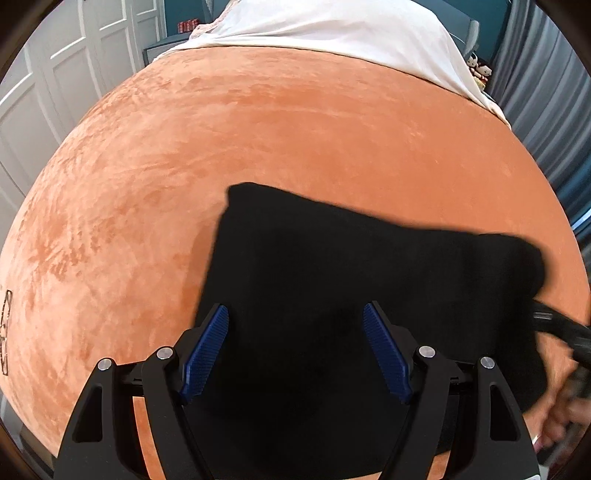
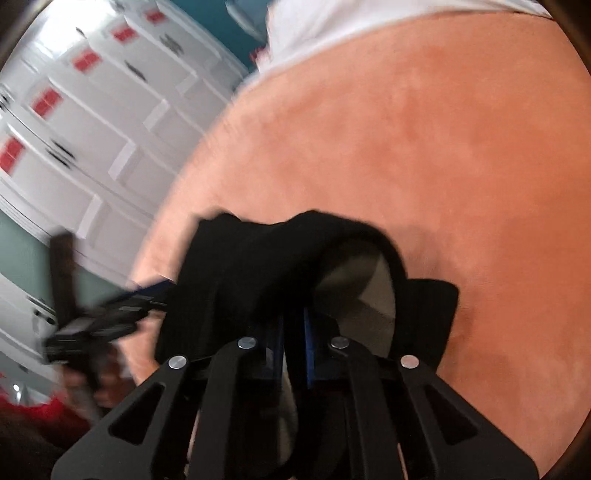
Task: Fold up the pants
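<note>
The black pants (image 1: 362, 280) lie folded into a compact rectangle on the orange blanket (image 1: 258, 129). My left gripper (image 1: 295, 325) is open just above them, its blue pads (image 1: 205, 354) apart with nothing between. In the right wrist view my right gripper (image 2: 293, 328) is shut on a bunched edge of the black pants (image 2: 266, 266), lifting it so a grey inner lining (image 2: 354, 280) shows. The left gripper (image 2: 110, 317) appears blurred at the left there. The right gripper's body (image 1: 561, 328) shows at the right edge of the left wrist view.
A white sheet (image 1: 332, 29) covers the far end of the bed. White cabinet doors (image 1: 55, 74) stand to the left, grey curtains (image 1: 546, 92) to the right. Small plush toys (image 1: 478, 70) sit at the far right. My hand (image 1: 561, 421) shows at lower right.
</note>
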`<act>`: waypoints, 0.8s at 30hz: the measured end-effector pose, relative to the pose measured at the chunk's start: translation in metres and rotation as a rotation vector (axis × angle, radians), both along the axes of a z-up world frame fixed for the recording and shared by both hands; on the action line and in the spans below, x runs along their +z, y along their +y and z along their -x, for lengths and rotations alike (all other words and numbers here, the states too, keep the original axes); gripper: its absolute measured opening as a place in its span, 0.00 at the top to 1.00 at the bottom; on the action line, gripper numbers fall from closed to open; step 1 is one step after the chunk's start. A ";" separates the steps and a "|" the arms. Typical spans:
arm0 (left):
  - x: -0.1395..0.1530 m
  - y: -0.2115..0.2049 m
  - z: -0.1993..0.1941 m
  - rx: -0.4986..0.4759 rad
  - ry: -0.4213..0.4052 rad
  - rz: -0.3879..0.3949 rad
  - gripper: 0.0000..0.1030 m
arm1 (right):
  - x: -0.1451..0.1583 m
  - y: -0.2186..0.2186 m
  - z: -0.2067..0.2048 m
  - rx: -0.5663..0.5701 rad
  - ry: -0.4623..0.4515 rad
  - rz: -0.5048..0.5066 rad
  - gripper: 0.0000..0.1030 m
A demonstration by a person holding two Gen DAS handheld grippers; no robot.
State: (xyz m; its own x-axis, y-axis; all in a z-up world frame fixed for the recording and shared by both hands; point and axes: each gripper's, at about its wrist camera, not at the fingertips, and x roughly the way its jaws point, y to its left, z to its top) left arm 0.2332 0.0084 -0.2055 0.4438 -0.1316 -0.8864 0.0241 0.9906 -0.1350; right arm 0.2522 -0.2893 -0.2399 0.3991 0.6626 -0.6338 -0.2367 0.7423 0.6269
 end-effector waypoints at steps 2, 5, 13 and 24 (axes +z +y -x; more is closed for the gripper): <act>-0.002 0.004 -0.002 0.008 -0.003 -0.008 0.24 | 0.010 -0.019 0.018 -0.060 -0.026 -0.020 0.93; -0.021 0.003 -0.006 0.003 0.048 -0.010 0.23 | -0.052 -0.038 0.021 -0.131 0.149 0.064 0.93; -0.027 0.010 -0.005 0.021 0.052 -0.020 0.23 | 0.005 -0.064 0.051 -0.329 0.030 0.165 0.87; -0.026 0.012 0.012 -0.033 0.039 -0.054 0.22 | -0.035 -0.004 0.002 -0.229 0.159 0.194 1.00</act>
